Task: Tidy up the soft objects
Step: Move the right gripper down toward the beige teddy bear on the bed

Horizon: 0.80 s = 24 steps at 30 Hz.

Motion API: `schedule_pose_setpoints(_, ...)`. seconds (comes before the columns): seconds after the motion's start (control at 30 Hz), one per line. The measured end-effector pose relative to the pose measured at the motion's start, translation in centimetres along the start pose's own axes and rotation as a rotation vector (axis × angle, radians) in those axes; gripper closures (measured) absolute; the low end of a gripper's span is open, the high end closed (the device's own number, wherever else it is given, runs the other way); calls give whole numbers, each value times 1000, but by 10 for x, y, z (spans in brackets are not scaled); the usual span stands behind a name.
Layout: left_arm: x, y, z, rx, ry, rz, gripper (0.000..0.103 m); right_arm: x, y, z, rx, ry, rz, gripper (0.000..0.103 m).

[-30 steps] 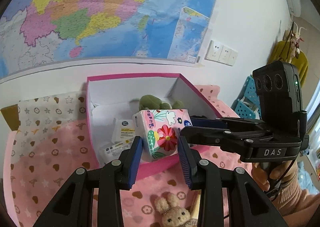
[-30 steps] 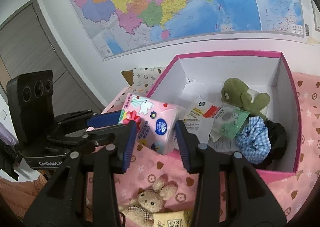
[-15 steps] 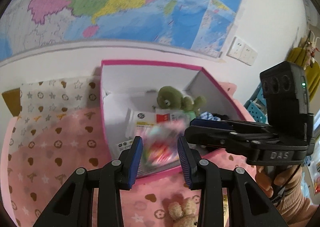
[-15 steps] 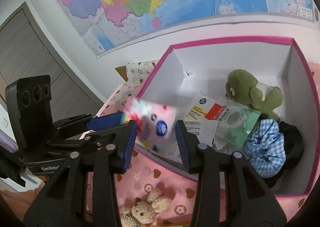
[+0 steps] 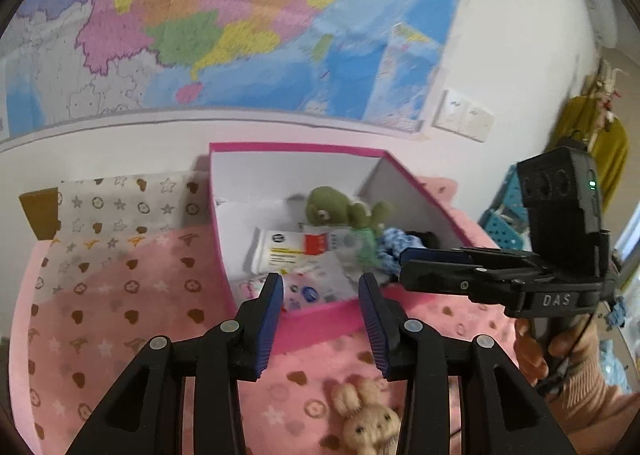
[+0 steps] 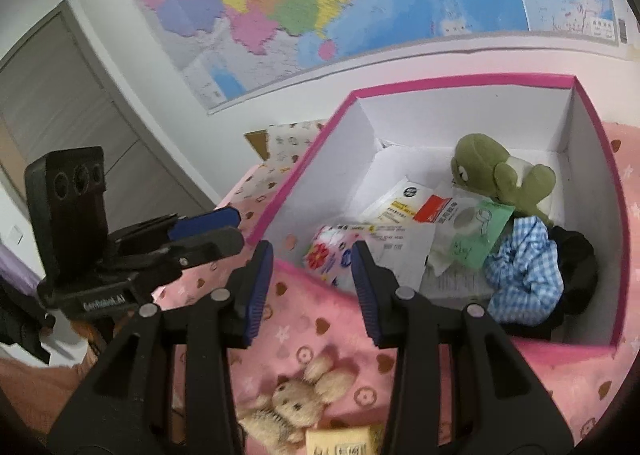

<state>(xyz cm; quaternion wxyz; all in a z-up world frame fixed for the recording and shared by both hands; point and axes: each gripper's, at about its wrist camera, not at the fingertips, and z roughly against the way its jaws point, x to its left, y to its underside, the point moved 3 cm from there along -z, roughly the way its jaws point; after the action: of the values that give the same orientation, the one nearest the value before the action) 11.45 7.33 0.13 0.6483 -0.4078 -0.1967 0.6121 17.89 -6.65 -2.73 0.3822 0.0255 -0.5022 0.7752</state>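
Left claw: the left gripper [image 5: 321, 305] is standing with its blue pads partly spread and its jaws are opening; nothing is being pressed between them.
Right claw: the right gripper [image 6: 312, 291] is standing at a middling gap with nothing pinched; its pads are hanging over the near pink rim of the box.
Tissue pack: the floral tissue pack [image 6: 334, 255] is lying inside the pink box [image 5: 304, 153], against the near wall, in the near left corner as the right wrist view shows it. From the left gripper it is sitting at twelve o'clock, just beyond the fingertips and showing through the gap between them [image 5: 310, 289]. From the right gripper it is likewise lying at twelve o'clock, just past the pads and clear of them.
Box contents: a green plush frog [image 6: 492, 171] is resting at the far side, at about one o'clock from the right gripper; flat paper packets [image 6: 404, 205] are lying in the middle; a blue checked cloth [image 6: 524, 267] and a black cloth [image 6: 576, 267] are bunching at the right end, around three o'clock.
Rabbit: a small beige plush rabbit [image 6: 296, 403] is lying on the pink patterned blanket [image 5: 120, 319] outside the box, at six o'clock under the right gripper's arms, well apart from the tissue pack.
Grippers together: each is showing in the other's view, side by side in front of the box.
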Motion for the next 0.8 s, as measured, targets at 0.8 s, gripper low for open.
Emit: schedule_pose_setpoints(0.8, -32, 143, -12, 313, 183, 143, 54, -18, 86, -20, 185, 29, -46, 60)
